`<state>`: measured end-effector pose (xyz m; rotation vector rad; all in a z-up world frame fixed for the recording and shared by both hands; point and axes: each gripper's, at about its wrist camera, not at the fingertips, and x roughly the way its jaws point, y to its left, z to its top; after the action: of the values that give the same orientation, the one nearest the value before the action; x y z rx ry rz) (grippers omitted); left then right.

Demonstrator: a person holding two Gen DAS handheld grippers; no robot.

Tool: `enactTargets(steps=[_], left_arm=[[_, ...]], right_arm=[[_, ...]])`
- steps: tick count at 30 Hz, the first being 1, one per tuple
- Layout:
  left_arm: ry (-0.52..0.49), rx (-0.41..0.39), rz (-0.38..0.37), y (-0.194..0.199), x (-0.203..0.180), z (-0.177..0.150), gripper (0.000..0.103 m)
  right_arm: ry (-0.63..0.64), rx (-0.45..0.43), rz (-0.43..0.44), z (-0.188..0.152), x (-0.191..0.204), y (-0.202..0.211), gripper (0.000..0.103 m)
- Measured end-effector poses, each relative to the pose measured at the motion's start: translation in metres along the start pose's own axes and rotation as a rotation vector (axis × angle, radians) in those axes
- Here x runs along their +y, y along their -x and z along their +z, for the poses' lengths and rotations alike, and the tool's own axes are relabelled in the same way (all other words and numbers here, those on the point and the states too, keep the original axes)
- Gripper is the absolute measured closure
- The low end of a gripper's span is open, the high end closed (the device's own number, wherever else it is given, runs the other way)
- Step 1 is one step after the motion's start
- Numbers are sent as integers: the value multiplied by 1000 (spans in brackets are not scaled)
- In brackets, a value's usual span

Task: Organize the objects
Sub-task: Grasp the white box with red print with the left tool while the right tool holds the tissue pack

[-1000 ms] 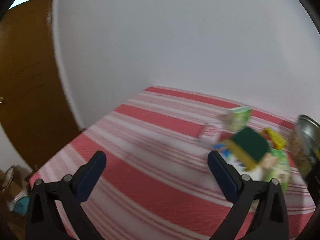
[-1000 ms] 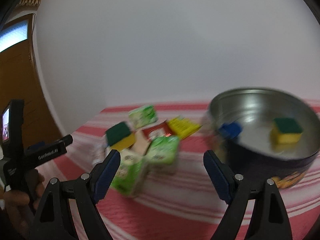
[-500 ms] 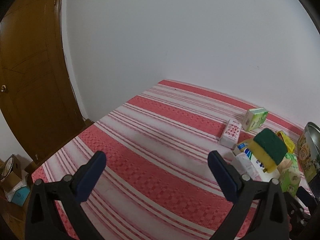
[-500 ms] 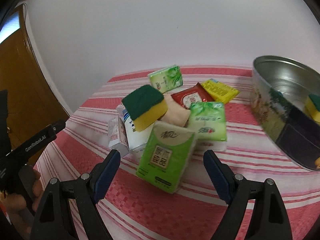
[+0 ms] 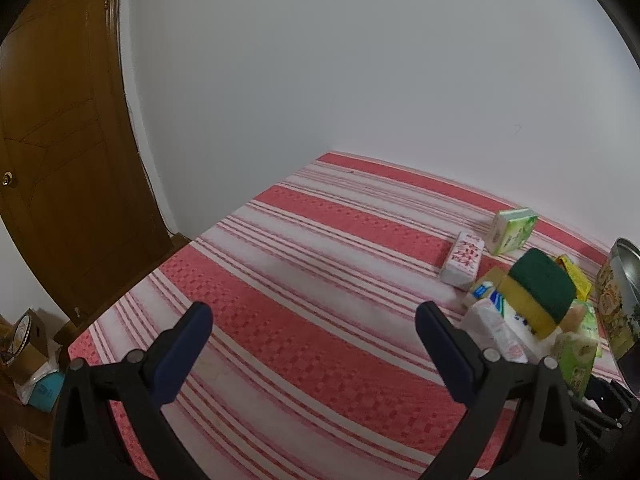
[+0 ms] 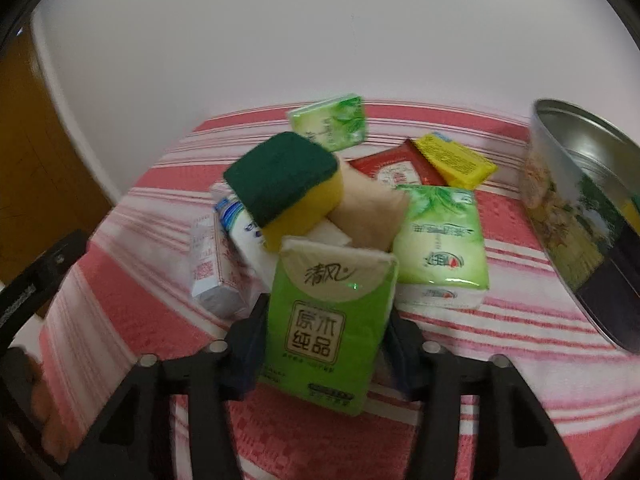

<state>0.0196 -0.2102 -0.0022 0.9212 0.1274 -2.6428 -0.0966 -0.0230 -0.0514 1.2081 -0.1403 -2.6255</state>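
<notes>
A pile of small packs lies on the red-and-white striped cloth. My right gripper has its jaws closed against both sides of a green tissue pack at the front of the pile. Behind it sit a green-and-yellow sponge, a second green tissue pack, a red sachet and a yellow pack. My left gripper is open and empty over bare cloth, left of the pile; the sponge also shows in its view.
A round metal tin stands at the right, open at the top. A white wall runs behind the bed. A wooden door is at the left, with a cardboard box on the floor beside it.
My right gripper moved forward to the pile and closed its jaws around the green tissue pack. The left gripper's view swung slightly; it stays open.
</notes>
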Motion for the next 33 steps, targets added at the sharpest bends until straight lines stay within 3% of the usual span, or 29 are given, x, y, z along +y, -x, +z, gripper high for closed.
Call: enactTargets(steps=[3,6,12,15,19,24,30,33], left_arm=[[-12,11,-17,1,-10,-1,0],[-33,42,-31,-4,-28,-5,0],[-55,83,-70,-14,-71,-7,4],[-74,114,-53,-26,-92,-6,7],[-46,192,-71,-47,-105,-8,13],[-33,195,-81,-49,-103,-9,13],[66,296,-230,-54,-73,-21,16],[72,264,-230,-46,-66,-22,17]], right_arm=[[-9,-6,90,-5,-16,12,50],[49,-78,125,-12,-25,39,50],[147,-328,47,-15,-45,82,50],[84,-357,84,-11,-59,86,50],[90,-372,106,-12,-61,91,50],[98,-366,122,-7,-52,86,50],[80,-372,108,-9,-56,91,50],[83,-382,108,-10,-55,95,50]])
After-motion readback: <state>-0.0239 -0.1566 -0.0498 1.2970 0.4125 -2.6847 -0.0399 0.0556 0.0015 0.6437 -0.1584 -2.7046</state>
